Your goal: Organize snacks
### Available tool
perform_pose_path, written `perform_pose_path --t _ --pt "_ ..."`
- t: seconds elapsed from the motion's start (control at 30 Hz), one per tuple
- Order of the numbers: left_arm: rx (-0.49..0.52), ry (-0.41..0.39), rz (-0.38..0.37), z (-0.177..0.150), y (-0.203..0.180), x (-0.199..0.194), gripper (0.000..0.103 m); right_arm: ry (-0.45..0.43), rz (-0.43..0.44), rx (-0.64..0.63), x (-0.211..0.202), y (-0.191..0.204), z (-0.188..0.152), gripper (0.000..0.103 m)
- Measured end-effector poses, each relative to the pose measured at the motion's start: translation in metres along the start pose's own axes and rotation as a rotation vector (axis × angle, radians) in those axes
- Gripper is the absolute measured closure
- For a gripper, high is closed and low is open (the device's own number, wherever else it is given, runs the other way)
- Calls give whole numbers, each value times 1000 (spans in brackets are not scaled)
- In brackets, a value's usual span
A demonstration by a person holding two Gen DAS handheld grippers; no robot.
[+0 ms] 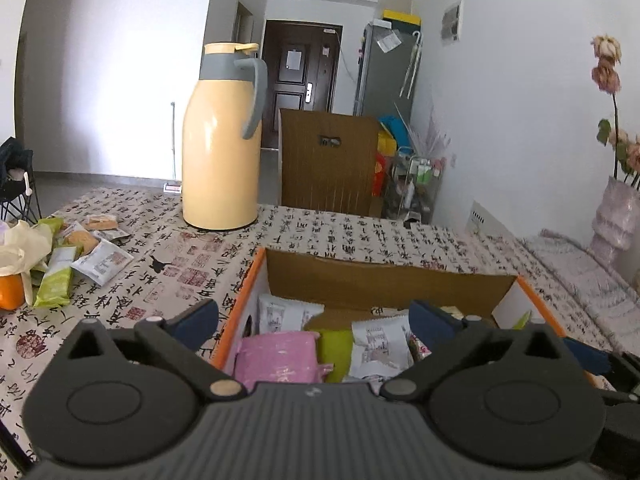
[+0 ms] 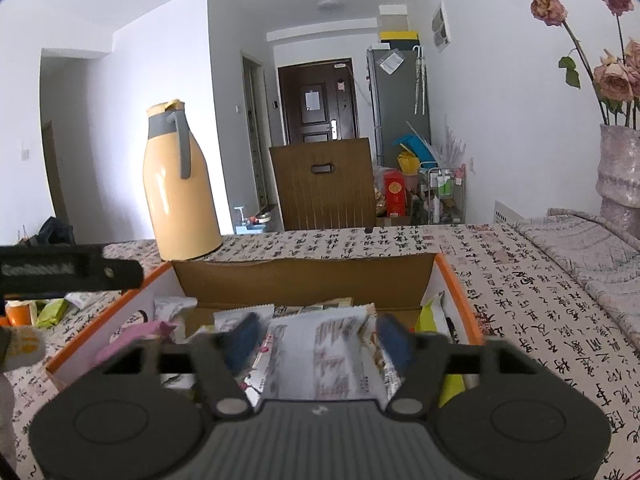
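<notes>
An open cardboard box (image 1: 384, 270) with orange edges stands on the printed tablecloth and holds several snack packets. My left gripper (image 1: 314, 320) hangs open and wide over the box's near left side, with nothing between its fingers. Below it lie a pink packet (image 1: 276, 360), a green packet (image 1: 336, 354) and a white packet (image 1: 380, 344). Over the same box (image 2: 304, 268), my right gripper (image 2: 319, 340) is open. A white printed packet (image 2: 320, 356) lies between its fingers on the pile, and the pads stand just off its edges. More loose packets (image 1: 100, 260) lie on the table at the left.
A tall yellow thermos jug (image 1: 220, 140) stands behind the box to the left. An orange (image 1: 10, 292) and a crumpled bag sit by the loose packets. A vase of dried roses (image 2: 620, 176) stands at the right, and a wooden chair back (image 2: 324, 184) rises beyond the table.
</notes>
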State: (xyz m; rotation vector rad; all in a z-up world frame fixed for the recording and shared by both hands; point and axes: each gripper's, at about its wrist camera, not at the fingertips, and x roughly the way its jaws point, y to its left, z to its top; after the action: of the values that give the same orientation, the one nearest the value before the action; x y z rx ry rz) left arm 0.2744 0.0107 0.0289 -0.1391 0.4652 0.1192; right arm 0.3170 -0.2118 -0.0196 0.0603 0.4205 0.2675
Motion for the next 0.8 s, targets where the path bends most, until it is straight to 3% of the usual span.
perform_pose_path --t 0.13,0.43,0.8 --pt "-17 2 2 3 3 -1 0 -26 0 7 -6 -1 1 0" --pt "1 -30 -1 11 -1 -20 0 -42 -13 1 -16 1 8 0" --pt "35 -51 -8 0 6 -75 0 -70 -26 -10 -71 8 7 0"
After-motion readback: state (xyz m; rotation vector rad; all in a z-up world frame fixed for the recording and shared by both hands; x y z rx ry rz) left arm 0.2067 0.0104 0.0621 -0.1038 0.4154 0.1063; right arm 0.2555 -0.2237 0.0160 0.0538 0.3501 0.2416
